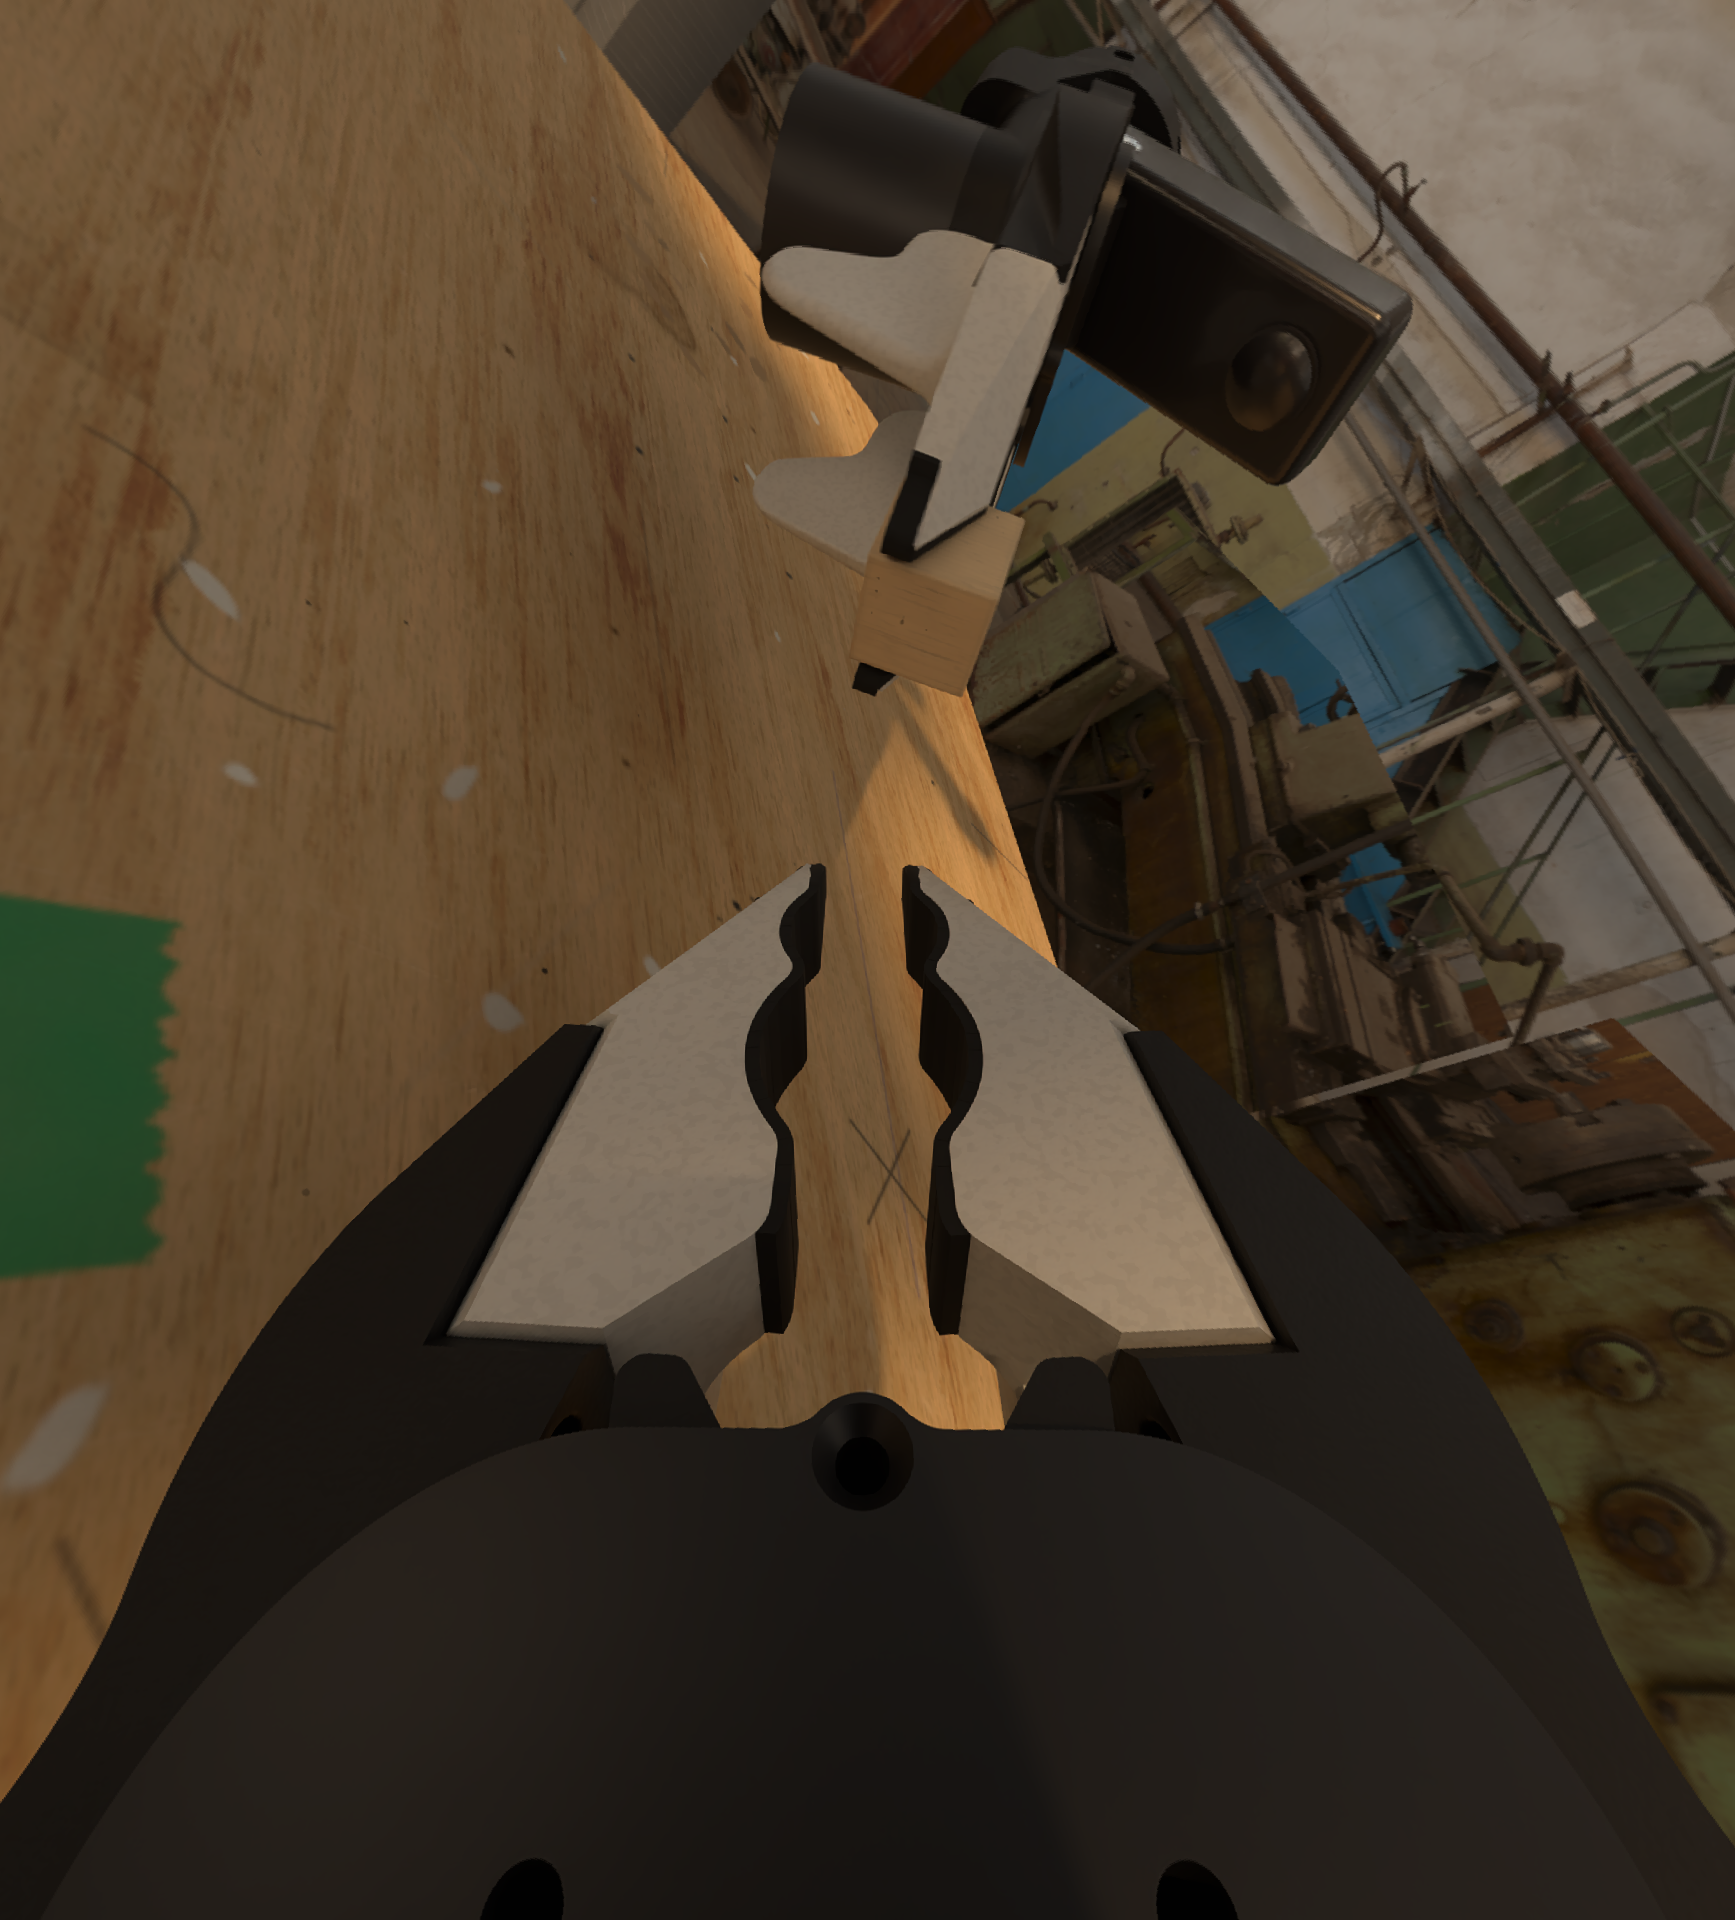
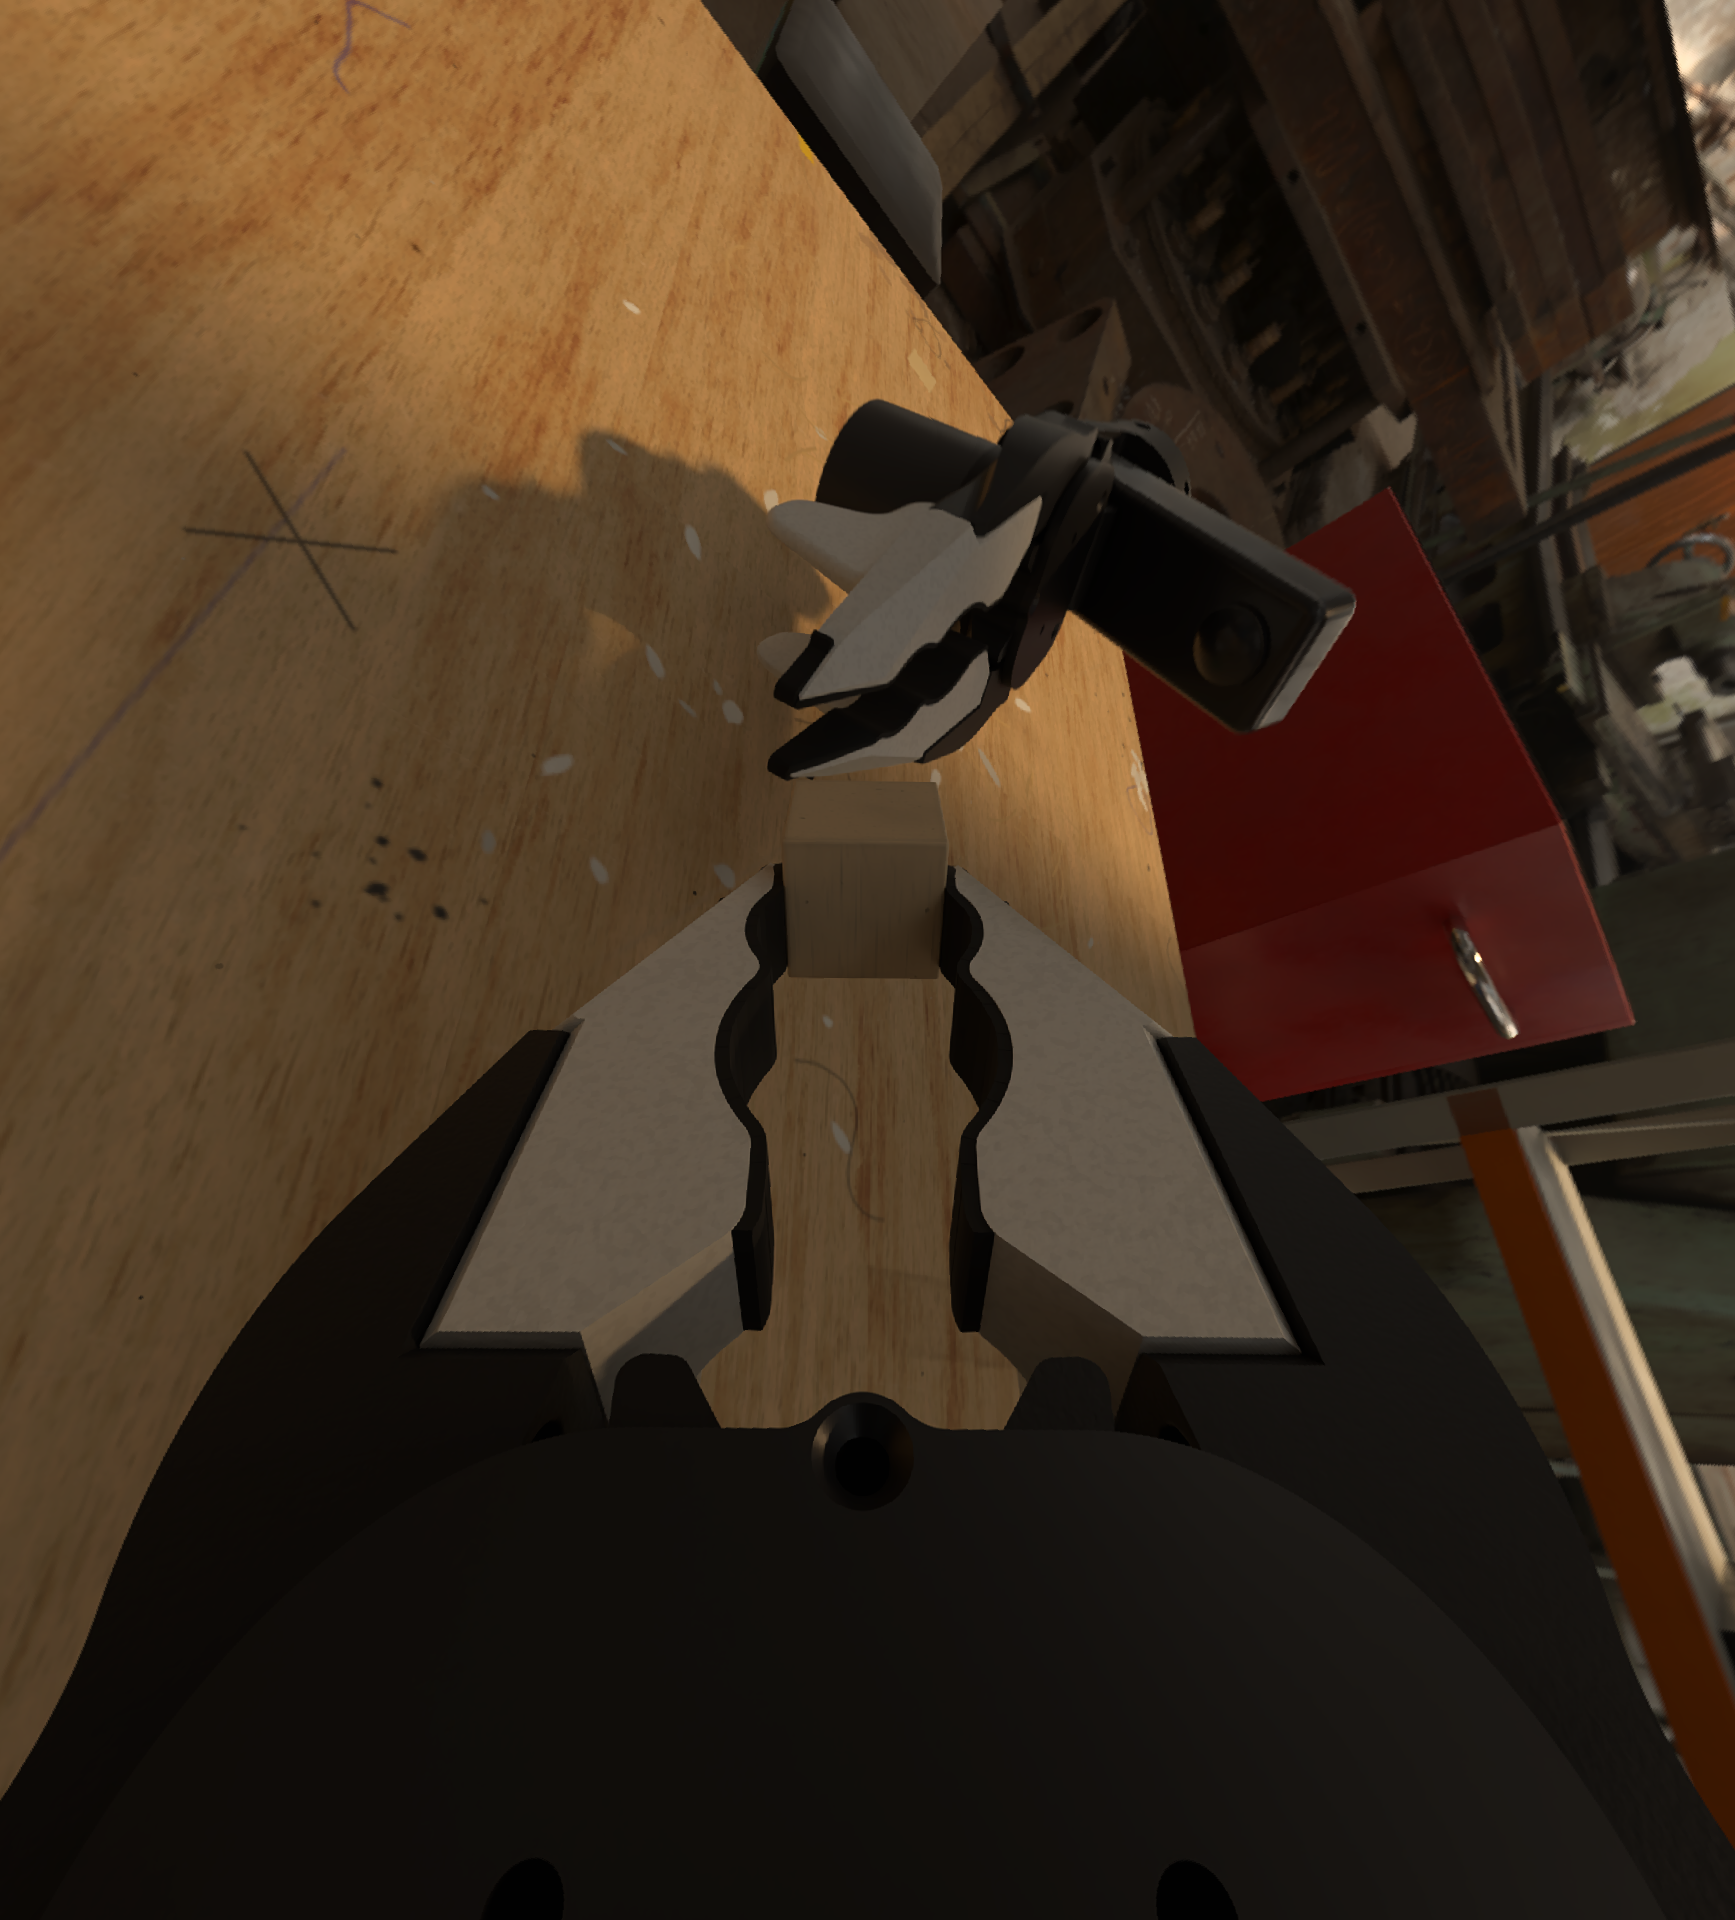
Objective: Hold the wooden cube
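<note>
The wooden cube [image 2: 863, 894] is a small pale block held between the fingertips of my right gripper [image 2: 863, 881], which is shut on it. In the left wrist view the cube [image 1: 930, 613] hangs in the right gripper [image 1: 889, 613] a little above the wooden table [image 1: 323, 416], near its right edge. My left gripper [image 1: 863, 883] is empty, its jaws a narrow gap apart, and points at the cube from a short distance. In the right wrist view the left gripper [image 2: 782, 727] sits just beyond the cube without touching it.
A green patch [image 1: 32, 1091] lies on the table at the left. Pencil crosses [image 2: 297, 540] mark the tabletop. A red cabinet [image 2: 1362, 831] stands beyond the table's right edge, with workshop machinery [image 1: 1362, 935] behind.
</note>
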`<state>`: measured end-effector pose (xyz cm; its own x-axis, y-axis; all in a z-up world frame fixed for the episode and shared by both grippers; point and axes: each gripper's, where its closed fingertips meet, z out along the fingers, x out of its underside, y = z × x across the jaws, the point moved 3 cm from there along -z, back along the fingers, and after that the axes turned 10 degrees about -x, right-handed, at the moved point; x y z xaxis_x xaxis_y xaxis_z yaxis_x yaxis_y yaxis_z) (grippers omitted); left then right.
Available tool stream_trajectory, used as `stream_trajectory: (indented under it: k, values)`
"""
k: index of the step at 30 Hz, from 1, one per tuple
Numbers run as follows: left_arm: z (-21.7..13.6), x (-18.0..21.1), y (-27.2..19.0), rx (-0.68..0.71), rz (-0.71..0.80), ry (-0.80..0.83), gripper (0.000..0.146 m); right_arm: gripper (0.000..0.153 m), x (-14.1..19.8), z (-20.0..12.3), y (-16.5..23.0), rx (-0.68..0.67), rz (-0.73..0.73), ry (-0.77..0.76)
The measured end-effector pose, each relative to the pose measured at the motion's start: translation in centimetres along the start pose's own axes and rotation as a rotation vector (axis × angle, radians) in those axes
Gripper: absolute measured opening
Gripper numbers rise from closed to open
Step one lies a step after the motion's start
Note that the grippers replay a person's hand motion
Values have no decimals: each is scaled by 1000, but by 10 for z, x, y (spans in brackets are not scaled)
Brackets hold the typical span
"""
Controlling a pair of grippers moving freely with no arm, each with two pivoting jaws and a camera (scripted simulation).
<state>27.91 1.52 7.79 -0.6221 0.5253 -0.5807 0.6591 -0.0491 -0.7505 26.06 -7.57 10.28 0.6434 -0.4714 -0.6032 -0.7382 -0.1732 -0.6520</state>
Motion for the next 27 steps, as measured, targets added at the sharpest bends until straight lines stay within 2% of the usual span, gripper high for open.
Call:
stream_trajectory:
  k: [13, 19, 27]
  values:
    - [-1, 10, 1, 108, -122, 114, 14, 28, -12, 12, 17, 4, -257, 77]
    - [-3, 12, 1, 115, -92, 161, 14, 28, -16, 15, 21, -3, -300, 65]
    - [-4, 11, -1, 92, -50, 123, 14, 28, -22, 15, 23, 16, -332, 57]
